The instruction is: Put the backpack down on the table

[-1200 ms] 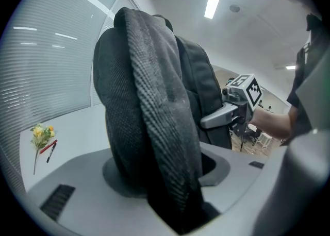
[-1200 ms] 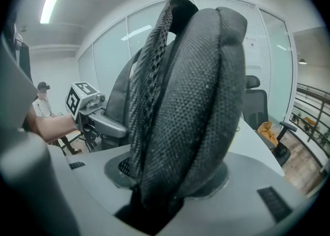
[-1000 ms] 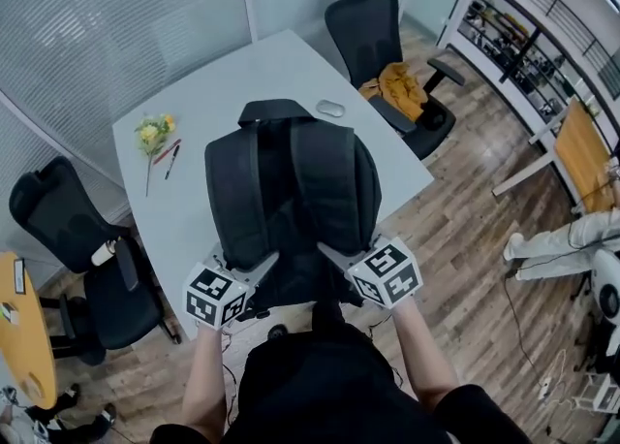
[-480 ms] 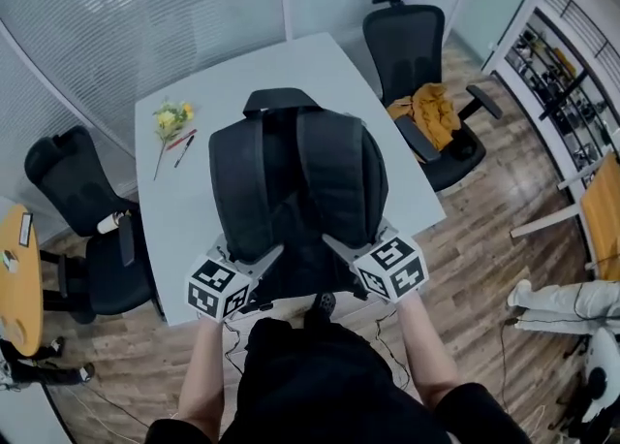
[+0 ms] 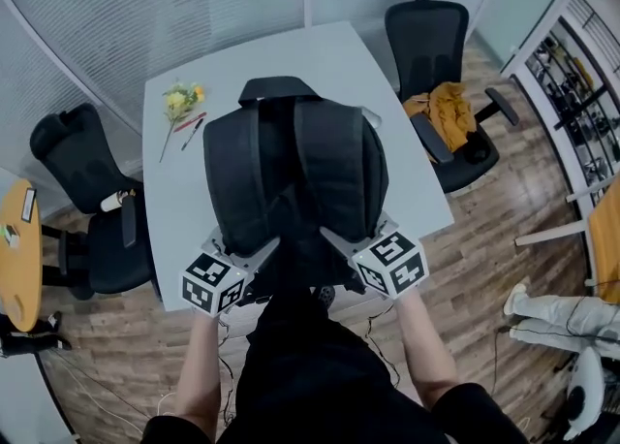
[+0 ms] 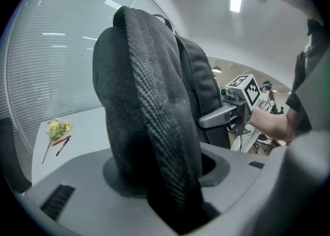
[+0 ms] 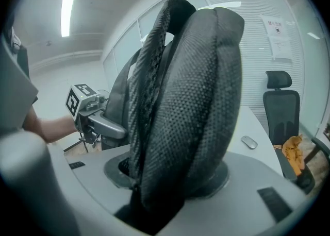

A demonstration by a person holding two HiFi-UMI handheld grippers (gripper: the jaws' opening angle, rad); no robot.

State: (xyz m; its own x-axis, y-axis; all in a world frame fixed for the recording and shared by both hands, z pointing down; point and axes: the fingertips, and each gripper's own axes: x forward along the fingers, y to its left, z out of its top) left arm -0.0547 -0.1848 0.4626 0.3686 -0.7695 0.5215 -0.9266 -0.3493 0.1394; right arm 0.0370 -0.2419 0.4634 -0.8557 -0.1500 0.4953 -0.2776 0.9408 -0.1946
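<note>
The backpack (image 5: 291, 171) is upright over the near half of the table (image 5: 179, 205), with its back panel and both shoulder straps turned toward the person and its top handle on the far side. The head view does not show whether its base rests on the tabletop. The left gripper (image 5: 257, 254) has its jaws partly closed on the lower part of the left strap (image 5: 237, 175). In the left gripper view the padded mesh fills the gap between the jaws and both pads press on it. The right gripper (image 5: 334, 238) holds the right strap (image 5: 334, 161) the same way, with its jaws part-way closed and the thick strap clamped between them in the right gripper view. The two grippers sit side by side at the bag's lower edge, each angled inward and down, with the person's forearms behind them. On the far left of the table lie yellow flowers (image 5: 181, 101) and, just beside them, two pens (image 5: 192, 128), well apart from the bag. A mouse (image 7: 249, 142) lies on the table to the right of the bag, seen in the right gripper view. A black chair (image 5: 87, 200) stands at the table's left side. A second chair (image 5: 431, 35) stands at the far right corner, with an orange garment (image 5: 448, 108) on its seat.
</note>
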